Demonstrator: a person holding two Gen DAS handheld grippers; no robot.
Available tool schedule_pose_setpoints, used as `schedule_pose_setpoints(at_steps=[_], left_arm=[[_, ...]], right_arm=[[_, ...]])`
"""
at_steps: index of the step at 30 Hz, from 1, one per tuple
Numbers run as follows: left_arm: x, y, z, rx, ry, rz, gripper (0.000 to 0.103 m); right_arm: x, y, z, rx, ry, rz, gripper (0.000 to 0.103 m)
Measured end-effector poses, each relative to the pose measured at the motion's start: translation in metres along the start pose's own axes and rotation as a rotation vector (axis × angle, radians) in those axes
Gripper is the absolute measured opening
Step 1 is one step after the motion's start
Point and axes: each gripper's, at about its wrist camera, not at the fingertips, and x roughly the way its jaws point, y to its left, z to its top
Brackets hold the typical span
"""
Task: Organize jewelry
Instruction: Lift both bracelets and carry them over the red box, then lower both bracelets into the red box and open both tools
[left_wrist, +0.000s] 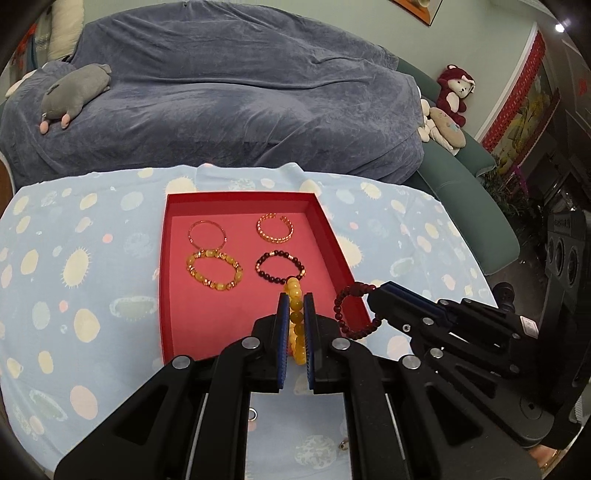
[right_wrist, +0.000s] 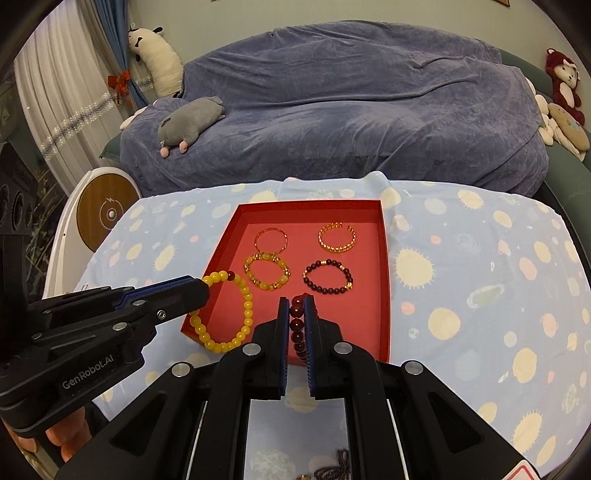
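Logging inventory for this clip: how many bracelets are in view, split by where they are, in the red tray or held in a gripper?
In the red tray: 4 (thin gold bangle, gold chain cuff, yellow-and-gold beaded bracelet, dark beaded bracelet)
Held by the left gripper: 1 (yellow bead bracelet)
Held by the right gripper: 1 (dark red bead bracelet)
Total: 6

Past my work lies a pale blue spotted cloth (right_wrist: 480, 266) over the table. Behind it I see a blue-grey blanket (right_wrist: 351, 103) with a grey plush animal (right_wrist: 188, 123) lying on it (pink feet showing). A dark red plush bear (right_wrist: 563, 83) sits far right.
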Motion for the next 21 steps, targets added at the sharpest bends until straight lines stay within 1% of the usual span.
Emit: schedule_pose_setpoints(at_steps=[5, 8, 12, 15, 18, 21], left_arm=[[0.011, 0.013, 0.022, -0.054, -0.005, -0.052, 0.007], [0.021, 0.024, 0.027, -0.108, 0.004, -0.096, 0.007], [0.042, 0.044, 0.022, -0.200, 0.038, -0.145, 0.007], [0.061, 0.061, 0.011, -0.269, 0.085, -0.183, 0.007], [0.079, 0.076, -0.003, -0.299, 0.134, -0.149, 0.007], [0.089, 0.085, -0.015, -0.288, 0.150, -0.073, 0.007]], right_arm=[[0.022, -0.001, 0.013, 0.025, 0.009, 0.020, 0.008], [0.038, -0.004, 0.015, 0.061, 0.027, 0.045, 0.008], [0.061, -0.011, 0.011, 0.122, 0.061, 0.073, 0.008], [0.077, -0.012, 0.005, 0.118, 0.094, 0.047, 0.008], [0.091, -0.013, -0.002, 0.115, 0.128, 0.039, 0.008], [0.101, -0.016, -0.010, 0.121, 0.150, 0.034, 0.008]])
